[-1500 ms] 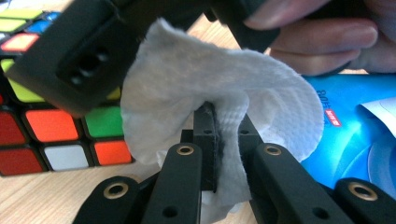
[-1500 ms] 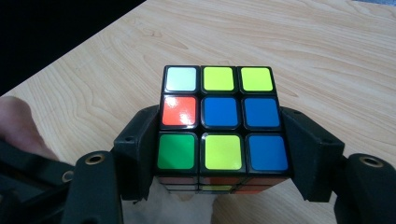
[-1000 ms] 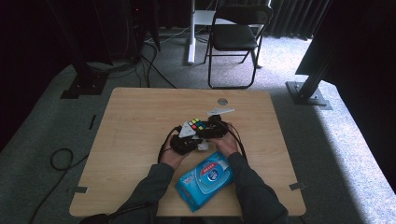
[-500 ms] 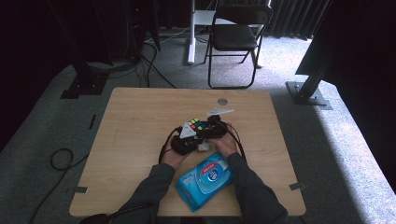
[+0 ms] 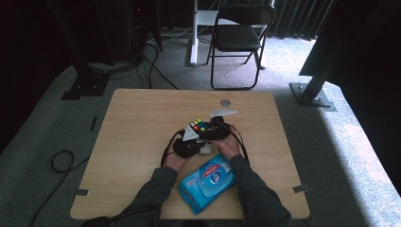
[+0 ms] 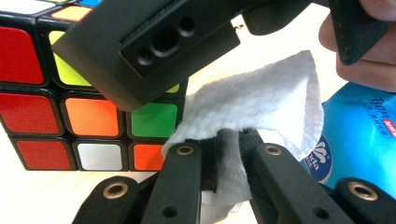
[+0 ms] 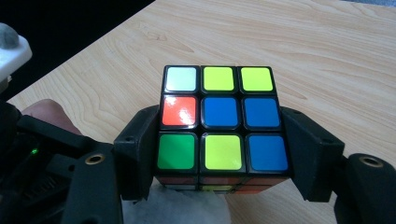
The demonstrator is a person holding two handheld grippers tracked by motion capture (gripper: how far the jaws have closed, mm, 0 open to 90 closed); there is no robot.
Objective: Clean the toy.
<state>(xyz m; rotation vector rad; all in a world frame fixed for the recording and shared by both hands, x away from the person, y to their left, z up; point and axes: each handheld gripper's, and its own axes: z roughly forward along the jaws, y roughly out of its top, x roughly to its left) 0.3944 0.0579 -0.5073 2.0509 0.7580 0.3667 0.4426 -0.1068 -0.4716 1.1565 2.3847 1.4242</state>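
Cube [image 7: 218,119] sits mid-table, just beyond the blue wipes pack [image 5: 208,182], and your right gripper [image 7: 219,149] is clamped on its two sides. Your left gripper [image 6: 223,140] is pinched shut on a white wipe [image 6: 261,105], pressed against the cube's near side.

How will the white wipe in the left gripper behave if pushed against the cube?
Likely floppy: the wipe folds and droops from the left gripper. Probably very light. It should crumple against the Rubik's cube rather than shove it.

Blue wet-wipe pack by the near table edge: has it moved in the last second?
No. The blue wet-wipe pack lies at the same spot against the wooden table's near edge, between the person's forearms, as before.
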